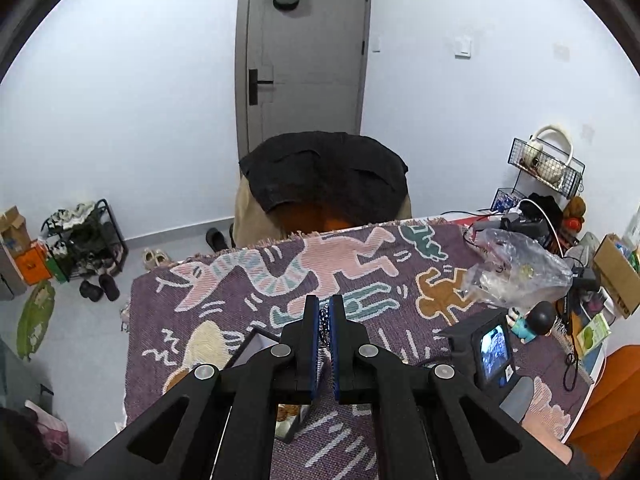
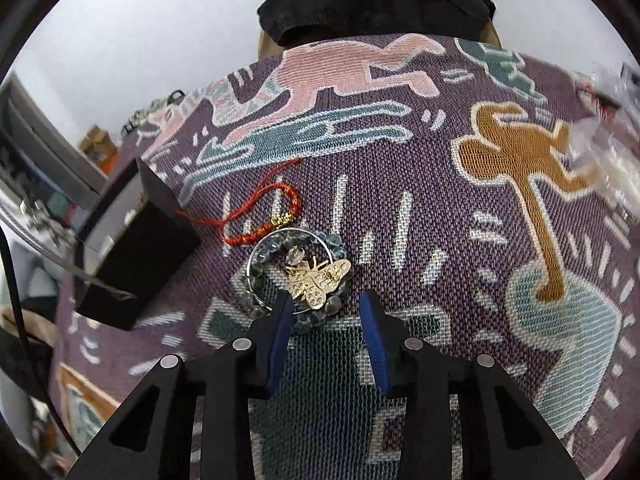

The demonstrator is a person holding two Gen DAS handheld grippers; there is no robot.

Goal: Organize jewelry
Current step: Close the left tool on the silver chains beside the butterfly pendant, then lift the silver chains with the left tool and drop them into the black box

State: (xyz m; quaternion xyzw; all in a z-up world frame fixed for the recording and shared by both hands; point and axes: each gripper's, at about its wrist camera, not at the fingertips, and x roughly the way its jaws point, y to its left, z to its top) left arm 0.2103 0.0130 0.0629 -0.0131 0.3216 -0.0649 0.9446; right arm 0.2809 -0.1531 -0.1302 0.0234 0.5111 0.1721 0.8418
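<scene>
The left gripper [image 1: 324,312] pinches a dark beaded strand [image 1: 323,326] (hard to identify). The right gripper [image 2: 326,312], half-open and empty, hovers at a gold butterfly brooch [image 2: 319,279] mid-cloth on the patterned purple woven cloth [image 2: 400,220].

No legible text is found in either view. Faint print is seen on the cardboard box [image 1: 616,276] at the right edge of the bench, but it is too blurred to be read. The small screen [image 1: 495,350] beside it shows only a picture. Nothing is written on the woven cloth [image 2: 400,208], only figures.
</scene>
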